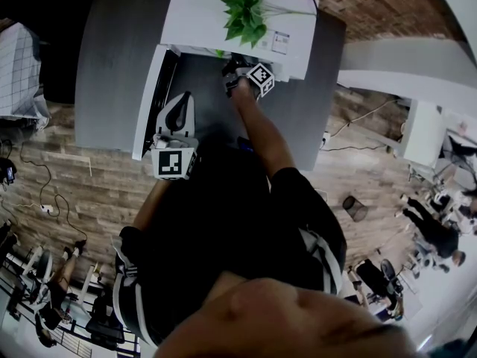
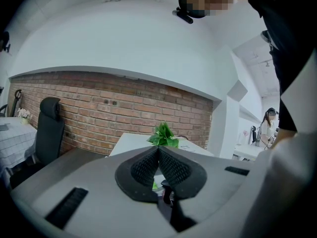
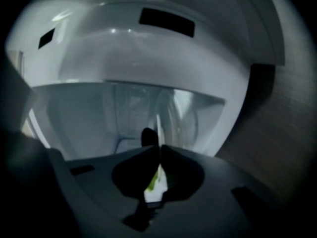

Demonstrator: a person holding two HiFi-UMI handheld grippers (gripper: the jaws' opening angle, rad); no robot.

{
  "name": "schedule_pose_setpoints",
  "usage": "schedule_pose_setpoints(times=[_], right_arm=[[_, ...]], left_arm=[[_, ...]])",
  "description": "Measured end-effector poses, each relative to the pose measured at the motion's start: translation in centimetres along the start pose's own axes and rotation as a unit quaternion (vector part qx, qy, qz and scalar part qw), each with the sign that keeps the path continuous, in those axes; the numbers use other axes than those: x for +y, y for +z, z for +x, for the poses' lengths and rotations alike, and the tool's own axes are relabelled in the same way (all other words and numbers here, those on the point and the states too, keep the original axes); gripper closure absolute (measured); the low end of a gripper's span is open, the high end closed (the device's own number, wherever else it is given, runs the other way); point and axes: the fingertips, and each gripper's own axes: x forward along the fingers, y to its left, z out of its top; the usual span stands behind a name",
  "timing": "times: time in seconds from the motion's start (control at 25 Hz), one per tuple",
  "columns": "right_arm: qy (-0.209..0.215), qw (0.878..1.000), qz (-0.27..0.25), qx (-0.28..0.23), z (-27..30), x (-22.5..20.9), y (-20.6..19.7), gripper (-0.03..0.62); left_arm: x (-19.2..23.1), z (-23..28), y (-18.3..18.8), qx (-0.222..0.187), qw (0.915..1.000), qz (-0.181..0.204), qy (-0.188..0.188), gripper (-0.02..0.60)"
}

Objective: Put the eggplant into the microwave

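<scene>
**A:** What is furthest left?

**B:** The microwave door [image 1: 147,99]. It stands open to the left, over the grey table [image 1: 112,66]. Just beside the door hangs the left gripper [image 1: 180,101].

**A:** Does that gripper carry anything?

**B:** No. The left gripper view shows its two jaws meeting tip to tip with nothing held between them. Past the jaws, from the left, are a black chair [image 2: 49,128], a brick wall [image 2: 109,105] and some green leaves.

**A:** And in the middle?

**B:** The white microwave [image 1: 197,10], with a green plant [image 1: 246,12] on its top.

**A:** Then to the right?

**B:** The right gripper [image 1: 235,69], on the end of the person's arm [image 1: 264,136]. It reaches into the open cavity, and its jaws are pressed together as well.

**A:** Where is the eggplant?

**B:** The right gripper view shows a dark rounded lump inside the pale cavity. By the look of it, that is the eggplant [image 3: 148,137]. It sits just past the closed tips, slightly to their left. That view does not show whether the tips pinch it or only lie against it. The head view does not show the eggplant at all.
</scene>
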Motion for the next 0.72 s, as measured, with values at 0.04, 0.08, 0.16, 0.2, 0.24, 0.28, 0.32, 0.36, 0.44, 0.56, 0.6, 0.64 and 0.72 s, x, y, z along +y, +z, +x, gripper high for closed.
schedule_pose_setpoints(times=[0.04,0.08,0.16,0.2,0.24,0.28,0.32,0.36,0.44,0.56,0.6,0.64,0.72], right_arm=[[-0.003,1.000,-0.005,0.000,0.07,-0.02,0.05,0.557],[-0.005,1.000,-0.011,0.001,0.13,-0.04,0.09,0.557],[-0.007,1.000,-0.021,-0.002,0.23,-0.13,0.28,0.557],[-0.007,1.000,-0.027,-0.004,0.25,-0.17,0.40,0.557],[-0.007,0.999,-0.036,-0.007,0.25,-0.18,0.51,0.557],[-0.007,0.999,-0.048,-0.009,0.23,-0.14,0.59,0.557],[-0.010,0.998,-0.060,-0.010,0.18,-0.08,0.61,0.557],[-0.014,0.997,-0.072,-0.011,0.13,0.02,0.60,0.557],[-0.021,0.996,-0.088,-0.012,0.08,0.24,0.56,0.556],[-0.037,0.993,-0.113,-0.012,-0.05,0.21,0.68,0.556],[-0.043,0.991,-0.125,-0.011,-0.09,0.19,0.74,0.556],[-0.048,0.989,-0.137,-0.010,-0.11,0.18,0.78,0.556],[-0.061,0.985,-0.163,-0.008,-0.17,0.22,0.85,0.553]], left_arm=[[0.00,0.02,-0.02,0.000,1.0000,-0.001,0.000,0.546],[0.02,0.04,-0.03,0.000,1.0000,0.000,0.000,0.546],[0.03,0.08,-0.08,-0.001,1.0000,0.003,-0.001,0.546],[0.02,0.10,-0.13,-0.001,1.0000,0.005,-0.001,0.546],[0.01,0.11,-0.16,-0.001,1.0000,0.006,-0.002,0.546],[-0.01,0.10,-0.19,0.000,1.0000,0.006,-0.002,0.546],[-0.02,0.09,-0.18,0.000,1.0000,0.005,-0.002,0.546],[-0.02,0.07,-0.15,0.000,1.0000,0.004,-0.002,0.546],[0.02,0.06,-0.10,0.000,1.0000,0.004,-0.002,0.546],[0.06,0.06,-0.12,0.001,1.0000,0.004,-0.003,0.546],[0.06,0.06,-0.16,0.002,1.0000,0.004,-0.003,0.546],[0.06,0.06,-0.21,0.003,1.0000,0.005,-0.004,0.546],[0.08,0.06,-0.26,0.004,1.0000,0.005,-0.004,0.546]])
